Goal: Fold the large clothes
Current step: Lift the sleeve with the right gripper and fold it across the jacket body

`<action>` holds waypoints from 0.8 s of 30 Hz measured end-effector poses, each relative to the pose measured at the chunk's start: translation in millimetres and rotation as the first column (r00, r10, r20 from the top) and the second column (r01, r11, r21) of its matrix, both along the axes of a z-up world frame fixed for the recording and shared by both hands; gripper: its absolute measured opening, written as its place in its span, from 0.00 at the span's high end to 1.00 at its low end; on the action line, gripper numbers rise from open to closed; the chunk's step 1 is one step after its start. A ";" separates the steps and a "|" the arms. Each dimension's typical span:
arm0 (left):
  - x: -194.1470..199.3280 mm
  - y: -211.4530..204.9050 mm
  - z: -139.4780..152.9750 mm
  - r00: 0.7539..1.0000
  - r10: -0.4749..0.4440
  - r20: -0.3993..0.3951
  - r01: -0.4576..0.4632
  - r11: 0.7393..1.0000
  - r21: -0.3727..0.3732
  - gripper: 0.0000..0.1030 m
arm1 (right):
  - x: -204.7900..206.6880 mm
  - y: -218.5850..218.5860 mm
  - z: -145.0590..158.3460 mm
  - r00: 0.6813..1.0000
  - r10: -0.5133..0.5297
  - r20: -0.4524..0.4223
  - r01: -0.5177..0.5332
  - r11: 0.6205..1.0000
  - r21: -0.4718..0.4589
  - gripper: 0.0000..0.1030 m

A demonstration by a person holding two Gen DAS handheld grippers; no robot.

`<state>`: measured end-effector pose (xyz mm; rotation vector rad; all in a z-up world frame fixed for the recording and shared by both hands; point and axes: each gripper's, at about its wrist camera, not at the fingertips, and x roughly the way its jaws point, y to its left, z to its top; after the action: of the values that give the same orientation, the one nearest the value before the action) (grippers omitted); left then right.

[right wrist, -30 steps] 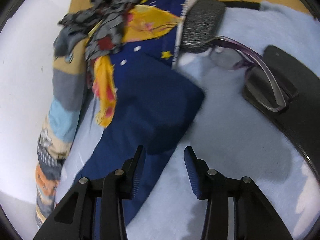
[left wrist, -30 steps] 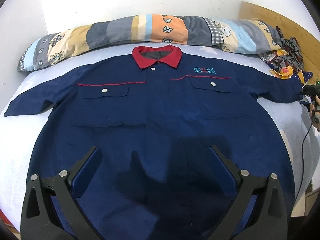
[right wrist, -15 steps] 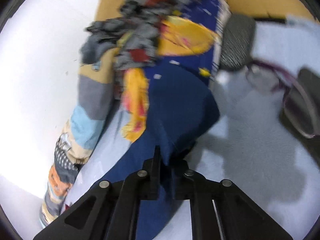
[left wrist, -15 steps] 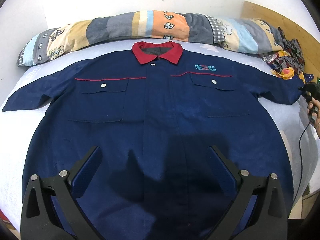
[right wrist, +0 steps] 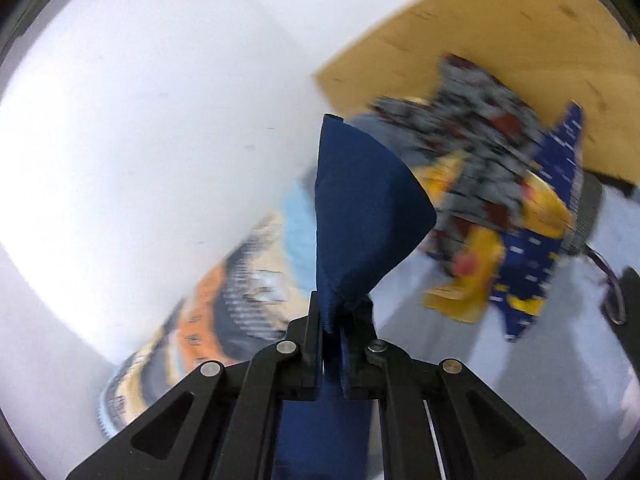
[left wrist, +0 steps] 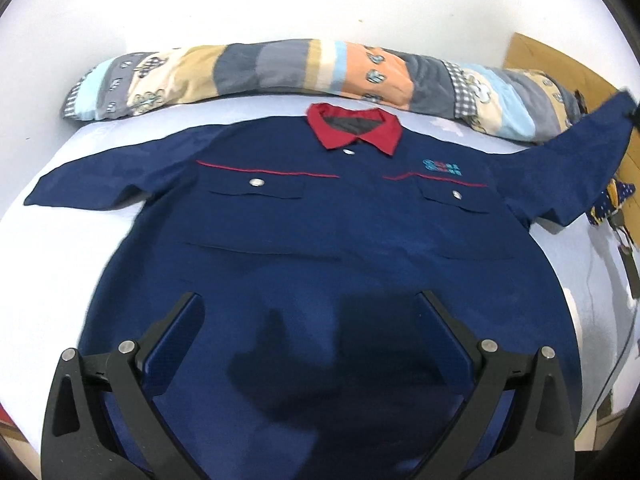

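Left wrist view: the navy work shirt (left wrist: 320, 248) is lying front-up and spread flat on the pale blue bed sheet (left wrist: 52, 264), red collar (left wrist: 354, 130) toward the patchwork bolster (left wrist: 280, 68) at the wall. The left gripper (left wrist: 312, 360) is hovering over the hem with its jaws spread wide and nothing between them. One sleeve is lying flat on the sheet at the picture's left; the sleeve on the other side (left wrist: 588, 148) is hanging lifted off the bed, its cuff going up to the frame edge.

Right wrist view: the right gripper (right wrist: 340, 320) is pressing its jaws together on the cuff of that raised sleeve, navy cloth fanning out past the fingertips (right wrist: 318, 316). Background is blurring; a heap of patterned clothes (right wrist: 500, 220) is lying by the wooden headboard (right wrist: 500, 60).

Handling, as judged: the fabric is looking like a light-to-medium woven, soft, draping freely and sagging between held points, not fragile and not slippery on the sheet. A pinch at one edge is lifting only that part, so the body is likely to stay put. Good holds would be doubled, firmer edges: cuff, shoulder seam, hem corner, collar. The snaps and pocket flaps are best avoided. For the sleeve fold the cuff grip looks sound; the free gripper could be taking the hem corner on the same side.
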<state>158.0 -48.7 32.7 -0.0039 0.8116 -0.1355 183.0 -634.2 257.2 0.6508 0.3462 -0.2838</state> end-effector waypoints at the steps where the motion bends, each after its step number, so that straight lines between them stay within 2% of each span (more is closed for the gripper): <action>1: -0.2 4.7 0.5 1.000 0.009 0.001 -0.009 1.000 -0.005 0.00 | 4.0 18.6 16.4 1.000 0.026 0.010 -0.025 1.000 -0.018 0.93; 5: -0.6 30.9 5.2 0.999 0.050 0.011 -0.050 0.998 -0.036 0.00 | 18.6 91.6 66.9 0.993 0.119 0.028 -0.116 0.989 -0.088 0.93; 8: -1.4 52.3 10.3 0.996 0.085 0.028 -0.083 0.995 -0.050 0.00 | 32.3 167.2 96.5 0.976 0.215 0.028 -0.208 0.966 -0.156 0.93; 11: -4.6 75.8 13.7 0.992 0.118 0.040 -0.115 0.991 -0.068 0.00 | 46.6 235.9 102.2 0.952 0.307 -0.001 -0.300 0.932 -0.203 0.93; 13: -6.4 93.8 15.9 0.988 0.145 0.046 -0.141 0.986 -0.086 0.00 | 59.3 293.0 95.9 0.928 0.370 -0.039 -0.368 0.899 -0.238 0.93; 16: -8.3 120.5 18.3 0.980 0.195 0.050 -0.188 0.976 -0.114 0.00 | 78.4 367.1 71.7 0.892 0.440 -0.108 -0.452 0.850 -0.271 0.93; 19: -11.3 146.3 18.8 0.967 0.249 0.047 -0.241 0.961 -0.136 0.00 | 101.2 441.7 28.5 0.845 0.498 -0.194 -0.534 0.795 -0.286 0.93; 22: -15.3 165.3 18.8 0.958 0.284 0.045 -0.274 0.950 -0.152 0.00 | 122.3 510.6 -31.1 0.798 0.523 -0.298 -0.599 0.742 -0.301 0.93; 24: -16.3 174.7 18.1 0.952 0.302 0.041 -0.292 0.944 -0.153 0.00 | 134.5 559.2 -83.3 0.758 0.523 -0.390 -0.642 0.702 -0.308 0.93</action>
<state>141.6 126.0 50.8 -0.2587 0.7268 0.0912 317.5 -75.0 173.9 0.0323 0.7208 0.1810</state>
